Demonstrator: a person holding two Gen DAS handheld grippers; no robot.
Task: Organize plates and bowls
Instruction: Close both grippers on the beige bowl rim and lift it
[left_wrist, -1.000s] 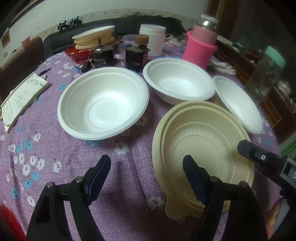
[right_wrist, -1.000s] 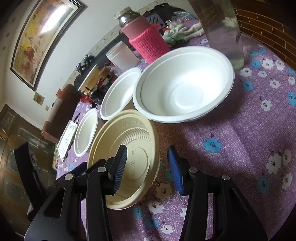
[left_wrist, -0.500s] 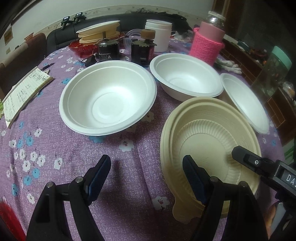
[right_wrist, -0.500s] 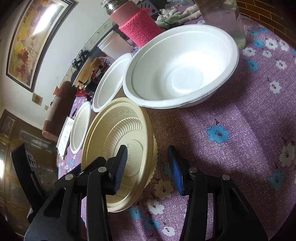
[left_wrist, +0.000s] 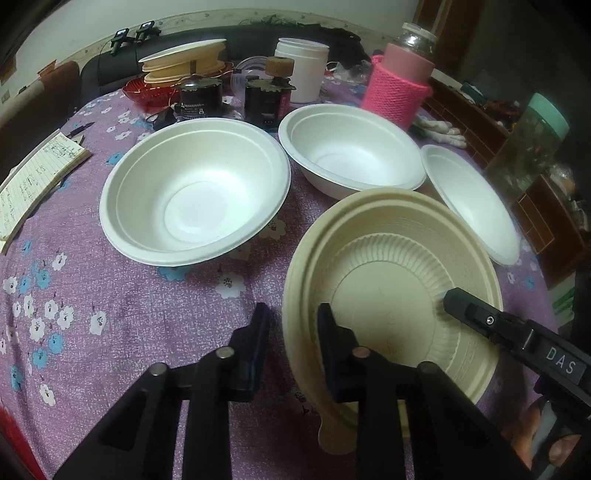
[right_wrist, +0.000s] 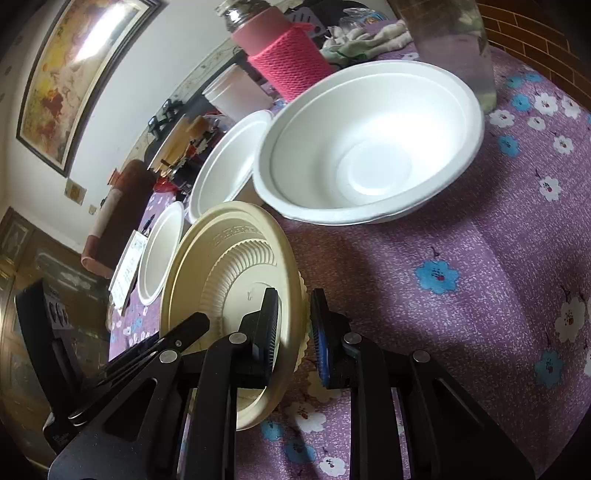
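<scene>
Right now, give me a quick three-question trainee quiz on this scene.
1. True or false: the left tongs straddle the rim of the beige plate.
2. How many white bowls sit on the cloth beyond that plate? A) two B) three C) five
3. Fill in: the bottle wears a ___ knitted sleeve.

Key: 1 true; 2 B; 3 pink.
</scene>
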